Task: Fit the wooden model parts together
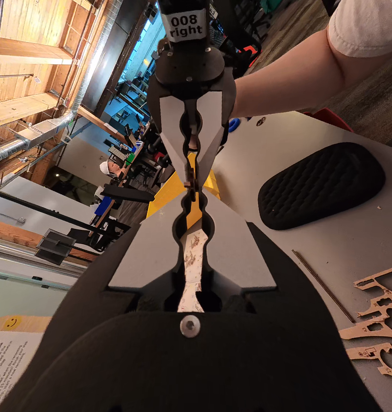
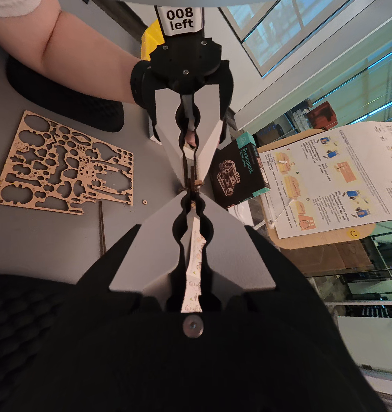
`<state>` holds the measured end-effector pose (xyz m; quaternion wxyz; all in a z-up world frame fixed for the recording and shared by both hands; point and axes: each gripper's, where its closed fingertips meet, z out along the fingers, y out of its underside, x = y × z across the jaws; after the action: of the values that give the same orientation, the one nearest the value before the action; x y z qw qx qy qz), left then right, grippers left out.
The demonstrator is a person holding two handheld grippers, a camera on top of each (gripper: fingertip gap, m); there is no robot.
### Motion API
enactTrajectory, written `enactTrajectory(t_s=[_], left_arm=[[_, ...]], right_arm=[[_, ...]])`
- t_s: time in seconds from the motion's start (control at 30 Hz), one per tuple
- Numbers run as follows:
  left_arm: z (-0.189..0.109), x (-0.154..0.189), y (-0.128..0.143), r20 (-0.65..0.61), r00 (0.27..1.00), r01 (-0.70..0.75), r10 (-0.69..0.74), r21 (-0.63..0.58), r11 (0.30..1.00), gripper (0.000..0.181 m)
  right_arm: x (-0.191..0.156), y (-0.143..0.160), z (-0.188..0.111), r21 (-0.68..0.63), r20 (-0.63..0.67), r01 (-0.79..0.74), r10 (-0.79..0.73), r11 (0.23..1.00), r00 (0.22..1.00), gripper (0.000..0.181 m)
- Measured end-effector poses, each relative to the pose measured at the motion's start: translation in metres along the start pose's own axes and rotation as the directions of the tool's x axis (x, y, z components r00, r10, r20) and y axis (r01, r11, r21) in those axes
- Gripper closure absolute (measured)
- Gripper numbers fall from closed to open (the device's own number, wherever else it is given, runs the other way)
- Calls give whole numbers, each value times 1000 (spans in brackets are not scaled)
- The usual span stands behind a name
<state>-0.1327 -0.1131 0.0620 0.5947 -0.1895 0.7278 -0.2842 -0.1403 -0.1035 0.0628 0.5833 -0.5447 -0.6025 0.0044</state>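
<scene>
Wooden model parts (image 1: 191, 185), small, dark and flat with notched edges, sit pinched between the two grippers, which meet tip to tip above the grey table (image 1: 302, 234). Left gripper (image 1: 191, 195) and right gripper (image 2: 190, 194) are each clamped on a part, pale wedge fingers (image 1: 146, 245) nearly together. Punched-out plywood sheet (image 2: 63, 165) lies flat left; quilted black pad (image 1: 319, 185) right.

Two claws (image 1: 191, 196) seemingly pinching wooden part (image 1: 191, 181)
</scene>
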Motion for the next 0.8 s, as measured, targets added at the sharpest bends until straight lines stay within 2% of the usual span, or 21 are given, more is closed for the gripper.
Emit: enactTrajectory(t_s=[0.23, 0.3, 0.43, 0.63, 0.8], left_arm=[[3, 1, 1, -34, 998, 52, -53, -26, 998, 179], [4, 0, 0, -29, 998, 51, -51, -21, 998, 179], [4, 4, -1, -46, 999, 29, -30, -26, 999, 179], [5, 14, -2, -96, 995, -3, -1, -41, 999, 179], [5, 14, -2, -81, 997, -12, 9, -38, 999, 178]], right_arm=[[3, 3, -2, 0, 27, -52, 52, 999, 998, 174], [2, 0, -3, 21, 46, -70, 69, 997, 997, 157], [-4, -4, -2, 13, 95, -16, 14, 1000, 995, 165], [-14, -3, -2, -27, 176, 48, -42, 999, 984, 167], [-14, -3, -6, -13, 196, 5, -3, 1000, 981, 170]])
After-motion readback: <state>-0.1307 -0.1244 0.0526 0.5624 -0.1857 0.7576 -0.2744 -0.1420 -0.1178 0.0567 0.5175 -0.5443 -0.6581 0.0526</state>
